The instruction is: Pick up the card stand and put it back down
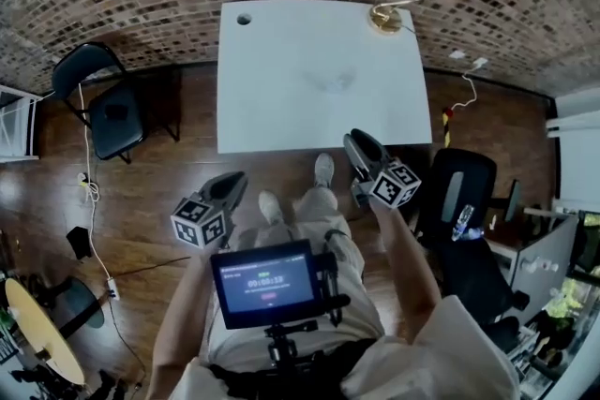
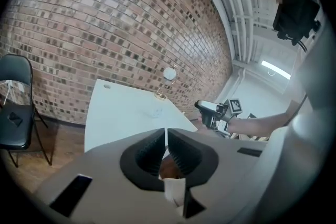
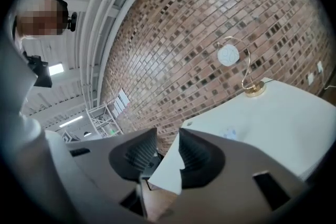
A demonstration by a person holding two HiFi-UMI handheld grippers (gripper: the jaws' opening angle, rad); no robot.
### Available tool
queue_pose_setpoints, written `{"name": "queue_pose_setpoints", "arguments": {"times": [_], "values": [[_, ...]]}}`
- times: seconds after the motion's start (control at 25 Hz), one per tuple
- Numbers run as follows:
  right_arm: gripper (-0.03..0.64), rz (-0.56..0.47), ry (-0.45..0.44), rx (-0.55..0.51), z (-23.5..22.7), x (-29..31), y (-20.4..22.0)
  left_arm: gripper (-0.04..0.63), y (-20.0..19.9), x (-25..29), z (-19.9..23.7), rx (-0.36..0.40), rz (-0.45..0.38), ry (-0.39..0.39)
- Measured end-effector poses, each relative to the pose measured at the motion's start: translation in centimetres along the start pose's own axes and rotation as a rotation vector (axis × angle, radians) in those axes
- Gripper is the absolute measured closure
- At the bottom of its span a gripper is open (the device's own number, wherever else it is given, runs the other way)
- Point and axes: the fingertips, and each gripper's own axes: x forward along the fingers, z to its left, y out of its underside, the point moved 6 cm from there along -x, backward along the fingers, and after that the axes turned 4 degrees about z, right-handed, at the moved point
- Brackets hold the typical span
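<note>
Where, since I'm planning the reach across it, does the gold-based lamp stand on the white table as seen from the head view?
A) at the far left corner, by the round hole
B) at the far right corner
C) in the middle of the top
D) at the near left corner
B: in the head view the lamp stands at the far right corner of the white table.

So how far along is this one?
Cannot tell done from unstarted. The card stand sits on the white table. The left gripper and right gripper are both empty and away from it. In hand: nothing. Left: the pick-up, unless it is already back.
</note>
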Motion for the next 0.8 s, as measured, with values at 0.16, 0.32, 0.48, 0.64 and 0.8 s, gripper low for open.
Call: {"name": "queue_pose_setpoints", "arguments": {"times": [0.16, 0.32, 0.48, 0.64, 0.8], "values": [[0.491, -0.03, -0.029, -0.033, 4.0, -3.0, 1.2, 0.58, 2.7, -1.4, -0.9, 0.004, 0.01, 0.015], [0.491, -0.051, -0.03, -0.099, 6.0, -6.4, 1.6, 0.58, 3.7, -1.6, -2.5, 0.033, -0.01, 0.026], [0.491, -0.085, -0.025, -0.102, 7.8, -10.5, 1.6, 0.58, 4.6, -1.8, -5.7, 0.044, -0.031, 0.055], [0.494, -0.134, -0.015, -0.074, 10.1, -15.1, 1.9, 0.581, 5.5, -1.4, -9.4, 0.075, -0.01, 0.088], [0.495, -0.134, 0.01, -0.088, 12.2, -21.4, 3.2, 0.581, 7.4, -1.2, -14.7, 0.107, 0.004, 0.133]]}}
